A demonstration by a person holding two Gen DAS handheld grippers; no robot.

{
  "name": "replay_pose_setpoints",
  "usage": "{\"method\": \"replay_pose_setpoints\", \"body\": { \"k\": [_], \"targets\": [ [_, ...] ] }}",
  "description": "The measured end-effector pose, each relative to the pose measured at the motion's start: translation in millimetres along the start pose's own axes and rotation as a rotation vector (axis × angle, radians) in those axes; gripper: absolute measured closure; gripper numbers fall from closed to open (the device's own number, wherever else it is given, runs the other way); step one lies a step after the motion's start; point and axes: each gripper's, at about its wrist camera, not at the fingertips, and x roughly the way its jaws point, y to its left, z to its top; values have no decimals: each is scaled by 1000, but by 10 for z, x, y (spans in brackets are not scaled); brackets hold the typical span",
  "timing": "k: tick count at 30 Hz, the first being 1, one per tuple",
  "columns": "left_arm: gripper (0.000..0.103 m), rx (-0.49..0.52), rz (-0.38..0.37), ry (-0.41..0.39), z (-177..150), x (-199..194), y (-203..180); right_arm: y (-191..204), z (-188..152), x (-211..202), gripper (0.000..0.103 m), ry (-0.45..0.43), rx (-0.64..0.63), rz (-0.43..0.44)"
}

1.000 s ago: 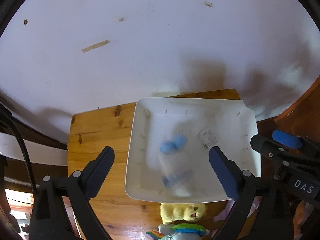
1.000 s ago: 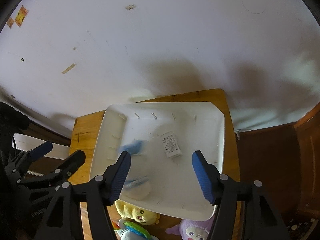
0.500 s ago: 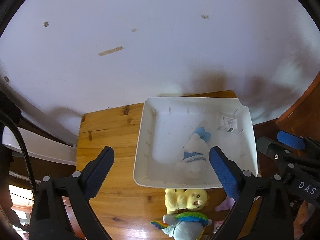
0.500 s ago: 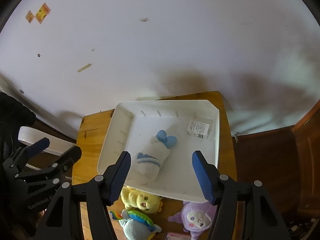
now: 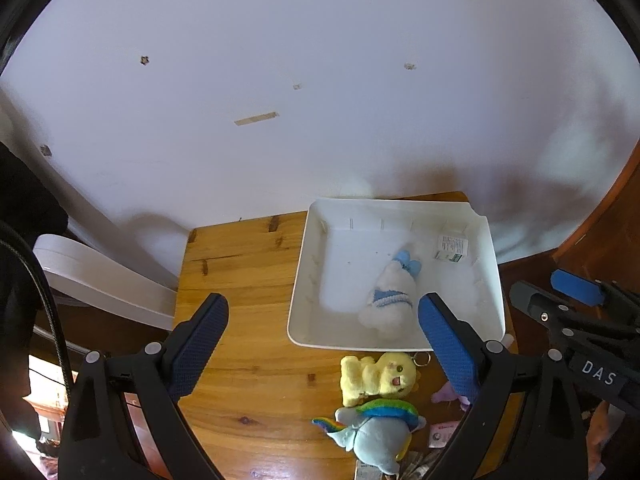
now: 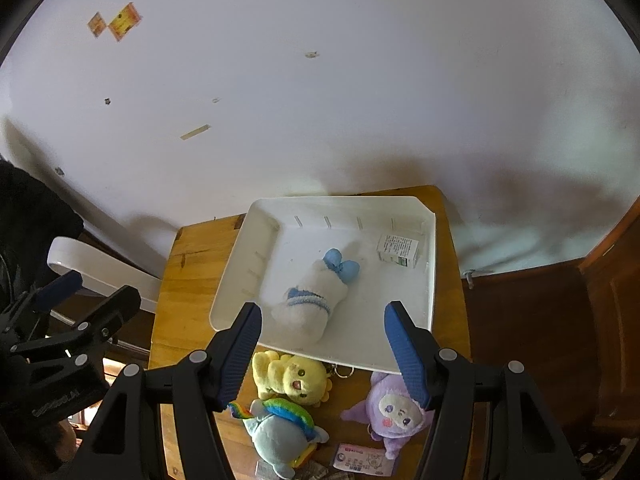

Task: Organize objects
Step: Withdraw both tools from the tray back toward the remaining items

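A white tray [image 5: 490,280] [image 6: 240,272] sits on the wooden table [image 5: 248,280] [image 6: 184,292]. In it lie a white plush with a blue bow [image 5: 390,298] [image 6: 312,300] and a small white box [image 5: 451,247] [image 6: 398,250]. Below the tray on the table lie a yellow plush [image 5: 378,376] [image 6: 290,376], a rainbow-backed blue plush [image 5: 372,432] [image 6: 280,428] and a purple plush [image 6: 394,410]. My left gripper [image 5: 322,334] hangs open above the tray's near left edge. My right gripper [image 6: 322,344] is open, its jaws opening, with nothing between them, above the tray's near edge.
A white wall rises behind the table. A white curved piece [image 5: 100,276] [image 6: 100,268] stands to the table's left. Cards [image 6: 362,458] lie at the table's near edge. A dark wooden cabinet [image 6: 600,312] is at the right.
Both grippers have pulled back and up from the tray, so the plush toys below it came into view. The white plush tumbled and came to rest in the tray; the small box slid to the far right corner.
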Motion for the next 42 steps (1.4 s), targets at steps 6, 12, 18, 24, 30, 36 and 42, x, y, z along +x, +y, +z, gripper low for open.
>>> {"method": "replay_pose_setpoints", "body": {
  "k": [6, 12, 18, 24, 30, 36, 42],
  "targets": [
    [6, 3, -3, -25, -90, -190, 8, 64, -142, -194, 31, -32, -17, -14],
    [6, 9, -23, -69, -195, -432, 63, 161, -318, -424, 31, -67, -22, -36],
    [6, 39, -42, -94, -361, -591, 144, 275, -609, -670, 31, -90, -5, -60],
    [6, 116, -70, -81, -609, -636, 269, 370, -1032, -877, 28, -93, 45, -120],
    [6, 158, -120, -52, -853, -590, 367, 366, -1507, -961, 27, -77, 114, -183],
    [6, 246, -203, 30, -1248, -392, 264, 240, -2073, -872, 27, -37, 198, -203],
    [6, 384, -281, 137, -1726, -114, -29, 47, -2691, -544, 27, 62, 302, -170]
  ]
}}
